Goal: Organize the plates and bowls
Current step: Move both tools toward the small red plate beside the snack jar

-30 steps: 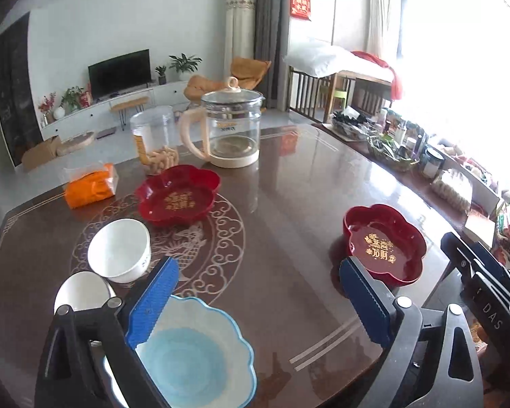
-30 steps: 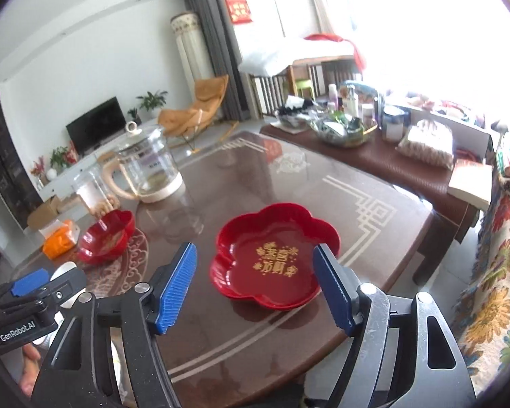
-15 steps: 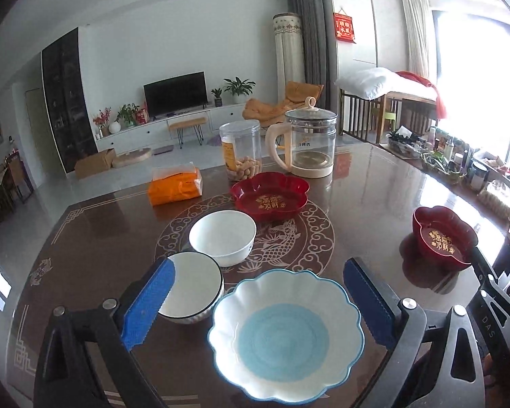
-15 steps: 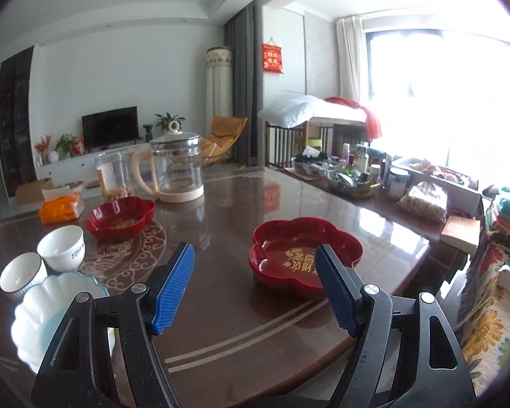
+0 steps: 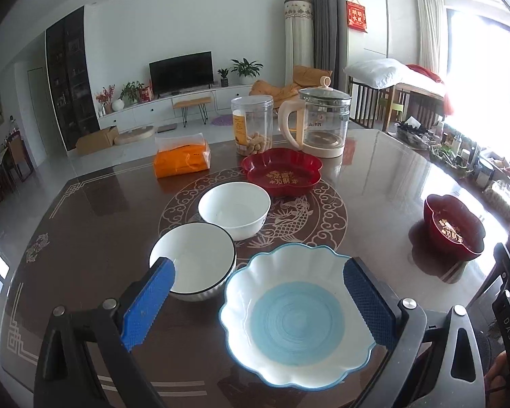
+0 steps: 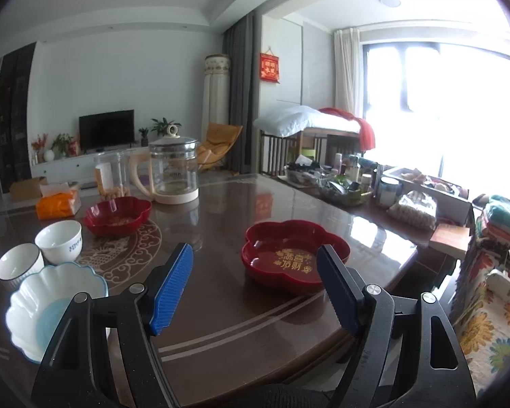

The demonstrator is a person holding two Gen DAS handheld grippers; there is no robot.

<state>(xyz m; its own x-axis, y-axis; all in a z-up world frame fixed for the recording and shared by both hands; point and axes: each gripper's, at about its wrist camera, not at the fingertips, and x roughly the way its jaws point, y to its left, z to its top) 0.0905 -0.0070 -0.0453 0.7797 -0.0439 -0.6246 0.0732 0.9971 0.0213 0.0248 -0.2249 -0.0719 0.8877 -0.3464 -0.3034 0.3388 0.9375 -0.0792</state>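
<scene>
1. The left gripper (image 5: 256, 292) hung with its blue pads spread wide and empty above the dark glossy table (image 5: 95, 221), which bore a pale dragon medallion.
2. Just ahead of it and below lay the scalloped blue-and-white plate (image 5: 297, 319); a black-rimmed white bowl (image 5: 193, 265) sat beside its left pad, touching a plain white bowl (image 5: 234, 209) farther on.
3. Beyond those stood a red flower dish (image 5: 282, 170), an orange packet (image 5: 182, 159), a clear jar (image 5: 252, 125) and a glass kettle (image 5: 318, 119).
4. The right gripper (image 6: 255, 285) was likewise spread and empty, a second red flower dish (image 6: 294, 255) just ahead of it.
5. Behind were white walls, a television (image 5: 181, 72) and bright windows.
</scene>
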